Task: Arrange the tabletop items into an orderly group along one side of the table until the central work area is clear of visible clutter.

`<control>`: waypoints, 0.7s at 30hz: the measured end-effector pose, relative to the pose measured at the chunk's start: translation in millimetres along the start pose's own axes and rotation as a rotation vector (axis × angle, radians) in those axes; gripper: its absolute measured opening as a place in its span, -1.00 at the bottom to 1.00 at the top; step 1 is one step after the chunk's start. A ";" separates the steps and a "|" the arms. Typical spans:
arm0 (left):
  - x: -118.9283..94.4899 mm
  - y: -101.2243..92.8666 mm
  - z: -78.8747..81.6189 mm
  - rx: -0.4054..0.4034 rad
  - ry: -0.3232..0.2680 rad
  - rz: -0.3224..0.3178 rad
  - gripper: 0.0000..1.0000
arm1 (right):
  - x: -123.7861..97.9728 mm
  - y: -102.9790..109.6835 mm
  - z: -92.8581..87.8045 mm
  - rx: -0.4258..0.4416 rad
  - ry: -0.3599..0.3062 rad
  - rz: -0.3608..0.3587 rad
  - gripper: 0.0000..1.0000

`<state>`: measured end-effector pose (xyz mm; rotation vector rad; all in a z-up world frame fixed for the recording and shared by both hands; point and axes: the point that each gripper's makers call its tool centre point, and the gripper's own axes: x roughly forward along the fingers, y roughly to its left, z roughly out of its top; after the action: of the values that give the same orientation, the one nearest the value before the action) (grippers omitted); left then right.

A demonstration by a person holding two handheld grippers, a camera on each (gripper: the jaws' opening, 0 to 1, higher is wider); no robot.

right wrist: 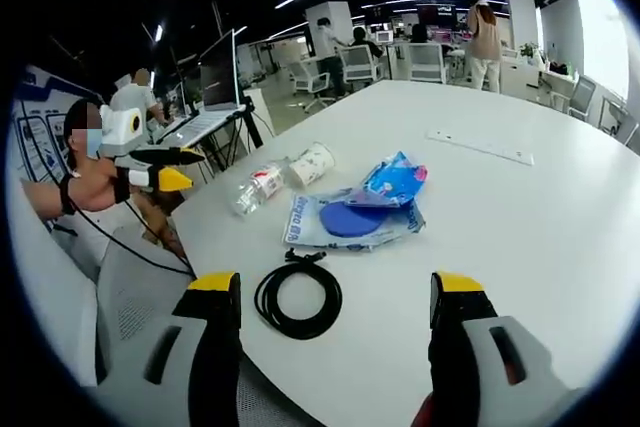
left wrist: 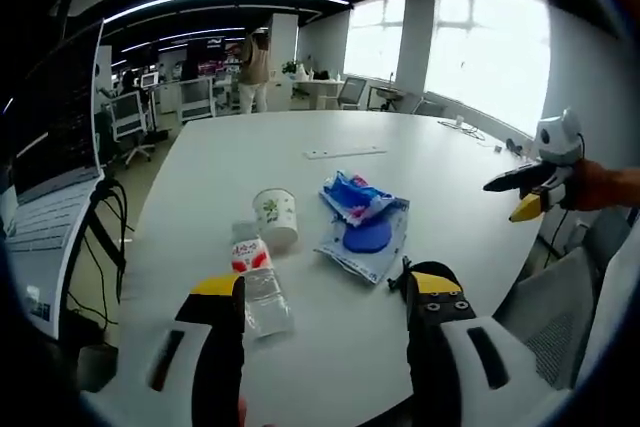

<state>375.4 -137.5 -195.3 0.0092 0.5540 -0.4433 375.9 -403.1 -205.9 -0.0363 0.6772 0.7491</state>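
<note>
On the white table lie a clear plastic bottle with a red label, a tipped paper cup, a crumpled blue packet and a flat blue bag. My left gripper is open, just short of the bottle, with nothing between its fingers. My right gripper is open too, hovering over a coiled black cable. Beyond the cable are the flat bag, packet, cup and bottle. The right gripper hangs off the table's right edge, and the left gripper off the other side.
A thin white strip lies farther out on the table, also seen as a strip in the right gripper view. An open laptop on a stand is at the left. A grey mesh chair is by the near edge. People stand farther back.
</note>
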 end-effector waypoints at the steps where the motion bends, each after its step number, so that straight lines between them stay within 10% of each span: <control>1: 0.0 -0.2 0.1 0.000 0.000 0.000 0.33 | 0.1 -0.1 0.4 0.002 -0.001 0.000 0.54; 21: 2.0 0.1 0.2 -0.002 0.002 0.001 0.33 | 0.7 -2.7 -1.4 0.011 0.000 0.002 0.54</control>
<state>377.1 -138.3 -196.1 0.0082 0.5561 -0.4418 377.2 -405.1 -208.0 -0.0258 0.6814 0.7468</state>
